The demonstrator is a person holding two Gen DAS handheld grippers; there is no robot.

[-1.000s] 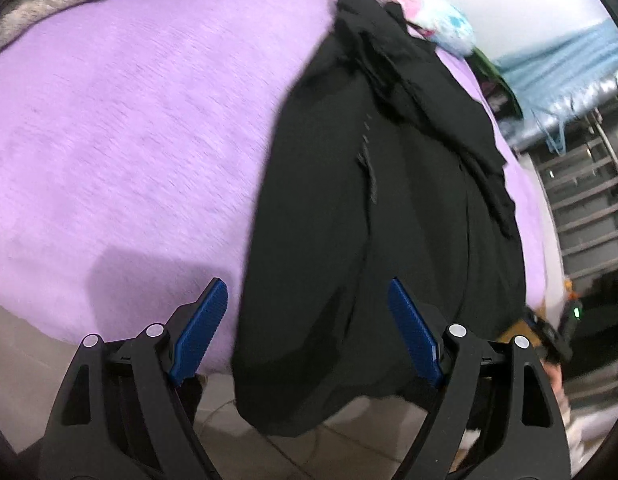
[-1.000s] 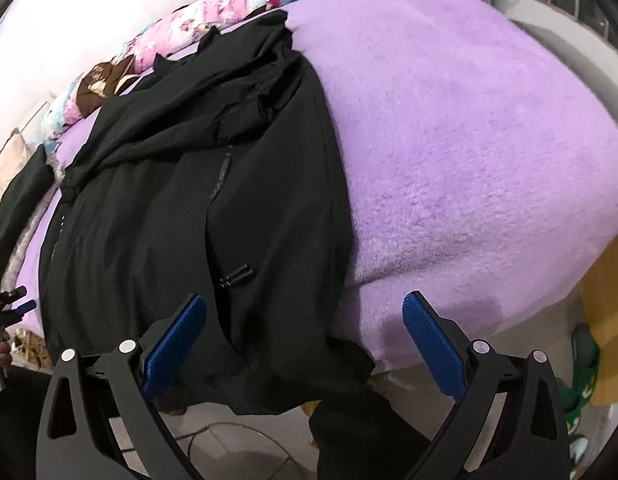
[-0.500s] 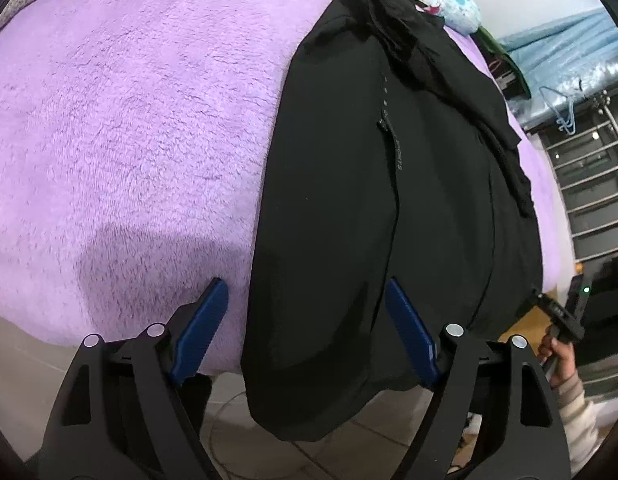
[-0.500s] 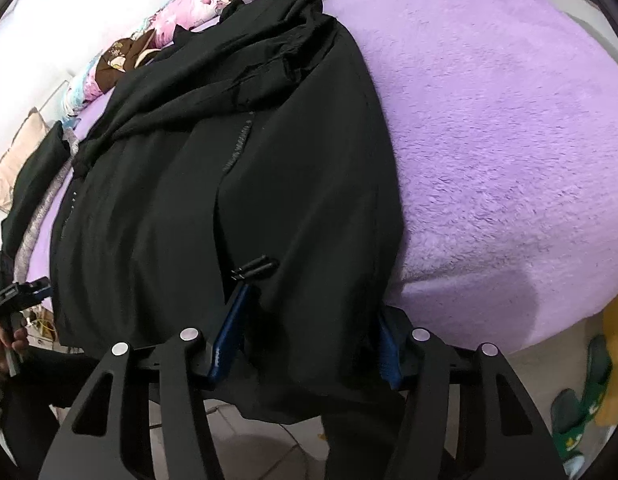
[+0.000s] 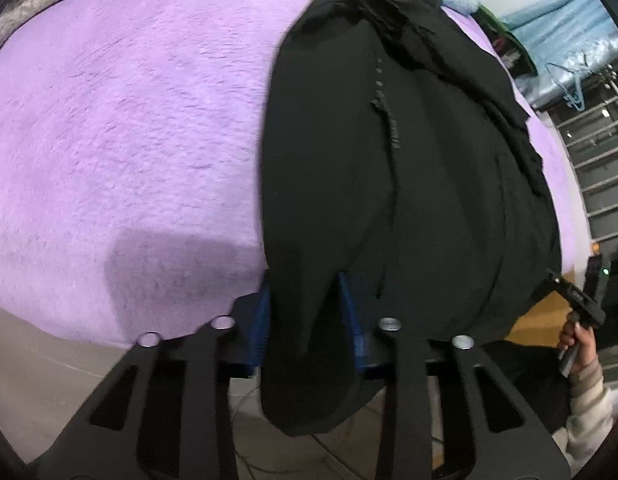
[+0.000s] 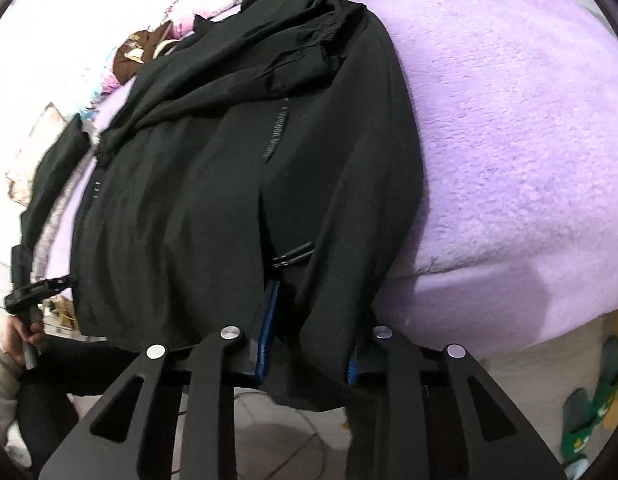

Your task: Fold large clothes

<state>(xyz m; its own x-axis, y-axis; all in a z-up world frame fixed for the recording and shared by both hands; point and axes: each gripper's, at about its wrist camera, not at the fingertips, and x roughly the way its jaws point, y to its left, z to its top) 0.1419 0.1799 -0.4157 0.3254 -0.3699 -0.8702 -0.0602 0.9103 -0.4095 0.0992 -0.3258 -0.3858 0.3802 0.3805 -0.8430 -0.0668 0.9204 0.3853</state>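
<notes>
A large black jacket [image 5: 389, 168] lies spread lengthwise on a purple fleece bed cover [image 5: 129, 120], its bottom hem hanging over the near edge. My left gripper [image 5: 305, 312] is shut on the hem at its left corner. In the right wrist view the same jacket [image 6: 229, 184] lies on the cover [image 6: 509, 140], and my right gripper [image 6: 309, 320] is shut on the hem near its right corner, just below two black zipper pulls [image 6: 293, 254]. The sleeves lie bunched near the collar at the far end.
Floral pillows [image 6: 213, 8] lie at the far end of the bed. A metal rack [image 5: 589, 152] and a blue sheet stand to the right. Green slippers [image 6: 589, 412] lie on the floor. The other gripper shows at each view's edge [image 5: 577, 304].
Both grippers moved forward to the jacket's hem and closed on it. A second ago both were wide open short of the hem.
</notes>
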